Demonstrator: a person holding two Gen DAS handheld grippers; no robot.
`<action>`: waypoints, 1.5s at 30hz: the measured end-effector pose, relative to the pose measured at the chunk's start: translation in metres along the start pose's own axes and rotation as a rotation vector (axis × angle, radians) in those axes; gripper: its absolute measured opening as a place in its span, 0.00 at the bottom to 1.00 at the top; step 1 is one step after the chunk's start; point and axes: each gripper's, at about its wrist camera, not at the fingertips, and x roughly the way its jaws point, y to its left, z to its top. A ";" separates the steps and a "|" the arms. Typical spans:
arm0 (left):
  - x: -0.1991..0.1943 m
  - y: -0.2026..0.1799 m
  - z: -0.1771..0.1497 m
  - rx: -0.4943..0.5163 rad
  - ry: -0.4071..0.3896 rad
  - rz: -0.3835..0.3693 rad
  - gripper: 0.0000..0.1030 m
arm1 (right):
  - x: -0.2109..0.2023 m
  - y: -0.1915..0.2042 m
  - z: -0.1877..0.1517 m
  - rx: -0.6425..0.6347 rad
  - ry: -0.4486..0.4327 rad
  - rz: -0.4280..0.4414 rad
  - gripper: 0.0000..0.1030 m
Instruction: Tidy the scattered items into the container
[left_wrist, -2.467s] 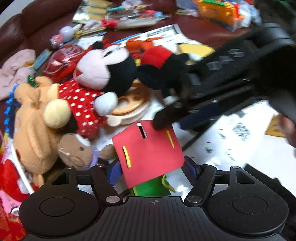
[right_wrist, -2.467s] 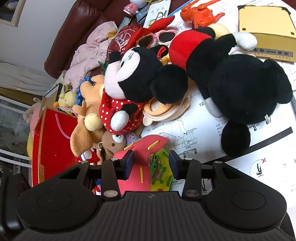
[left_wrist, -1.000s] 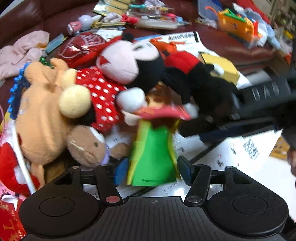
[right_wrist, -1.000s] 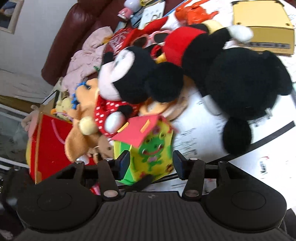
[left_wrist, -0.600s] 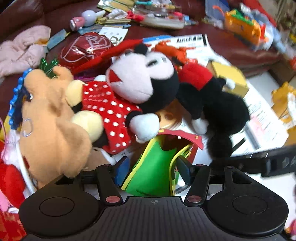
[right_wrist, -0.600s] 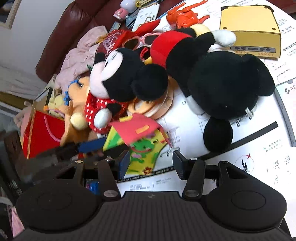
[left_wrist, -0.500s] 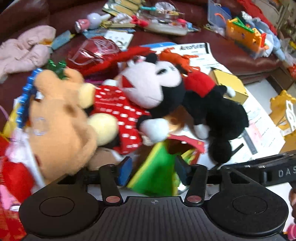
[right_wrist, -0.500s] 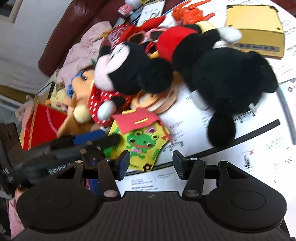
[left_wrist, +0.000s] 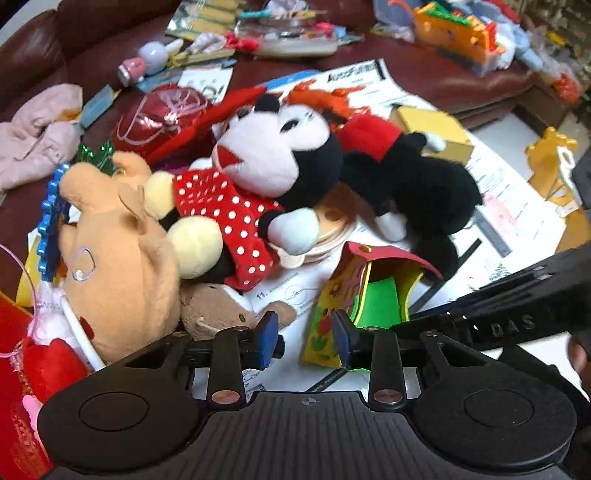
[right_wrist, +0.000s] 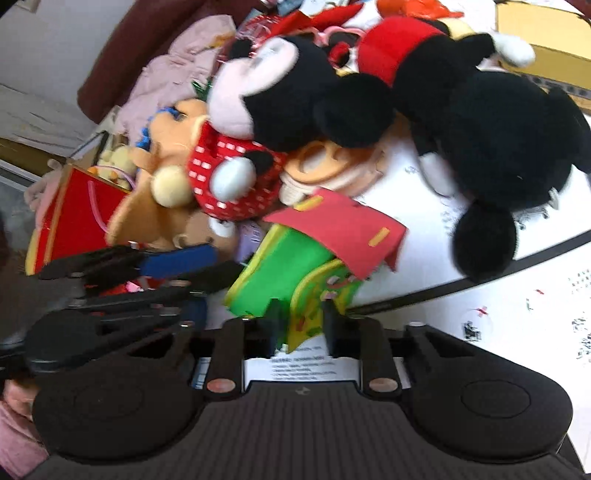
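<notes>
Both grippers meet at the foam house (right_wrist: 314, 254) on the paper beside the plush toys: the right gripper (right_wrist: 299, 325) has just been closing and pinches its wall, the left gripper (left_wrist: 303, 338) has been closing around nothing, so lift slowly, since foam bends.

Green-and-yellow foam house (right_wrist: 295, 266) with red roof, tipped on white paper beside plush toys (left_wrist: 258, 192)

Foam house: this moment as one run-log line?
foam house: between both claws | left claw: just closing, wall between, unpinched | right claw: just closed onto wall
</notes>
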 end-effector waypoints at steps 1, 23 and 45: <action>-0.003 -0.002 -0.001 0.011 -0.003 -0.012 0.46 | -0.003 -0.001 0.000 -0.008 -0.004 0.001 0.13; 0.044 -0.047 0.015 0.094 0.085 -0.052 0.07 | -0.015 -0.005 0.018 -0.062 -0.023 -0.057 0.16; 0.045 -0.050 0.015 0.069 0.077 -0.064 0.04 | -0.008 0.002 0.018 -0.155 -0.036 -0.134 0.18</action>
